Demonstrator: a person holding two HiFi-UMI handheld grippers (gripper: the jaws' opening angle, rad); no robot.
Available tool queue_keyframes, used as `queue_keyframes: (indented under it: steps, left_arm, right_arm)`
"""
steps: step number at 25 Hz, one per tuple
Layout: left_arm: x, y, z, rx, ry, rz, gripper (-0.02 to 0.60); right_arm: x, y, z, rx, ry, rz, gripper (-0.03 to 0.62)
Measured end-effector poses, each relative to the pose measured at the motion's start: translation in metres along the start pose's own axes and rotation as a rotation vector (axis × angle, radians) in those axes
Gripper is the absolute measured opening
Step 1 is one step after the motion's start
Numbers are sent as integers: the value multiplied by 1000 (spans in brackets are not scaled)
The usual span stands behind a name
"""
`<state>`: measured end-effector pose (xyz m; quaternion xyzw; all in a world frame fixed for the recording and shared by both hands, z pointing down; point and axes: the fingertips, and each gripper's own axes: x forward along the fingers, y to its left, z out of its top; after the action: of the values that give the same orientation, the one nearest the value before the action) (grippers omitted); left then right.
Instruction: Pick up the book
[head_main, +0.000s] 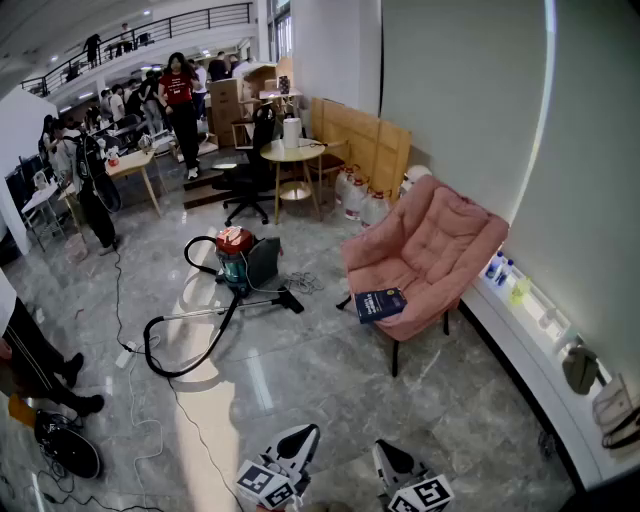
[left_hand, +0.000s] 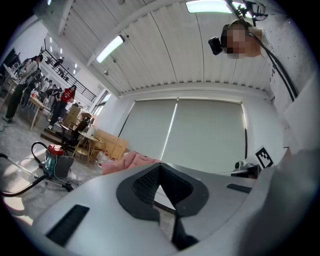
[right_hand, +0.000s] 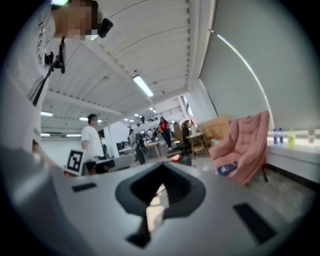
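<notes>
the book (head_main: 380, 304) lay on the pink armchair (head_main: 445, 235) right of centre, while the left tool (head_main: 304, 434) and right tool (head_main: 386, 452) sat closed and empty at bottom centre.

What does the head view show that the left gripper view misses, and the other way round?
Only the head view: the blue book, lying on the seat's front edge. Only the left gripper view: the ceiling light strips overhead. Both: the pink armchair and the vacuum cleaner on the floor.
</notes>
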<state>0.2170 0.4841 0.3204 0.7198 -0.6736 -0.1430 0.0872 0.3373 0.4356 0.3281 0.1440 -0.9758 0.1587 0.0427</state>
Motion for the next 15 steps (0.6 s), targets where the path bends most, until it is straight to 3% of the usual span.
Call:
queue_keyframes:
  steps: [15]
  left_arm:
    - [10, 12, -9, -7, -19, 40, 9]
  right_arm:
    - [15, -9, -3, -34, 11, 32, 11]
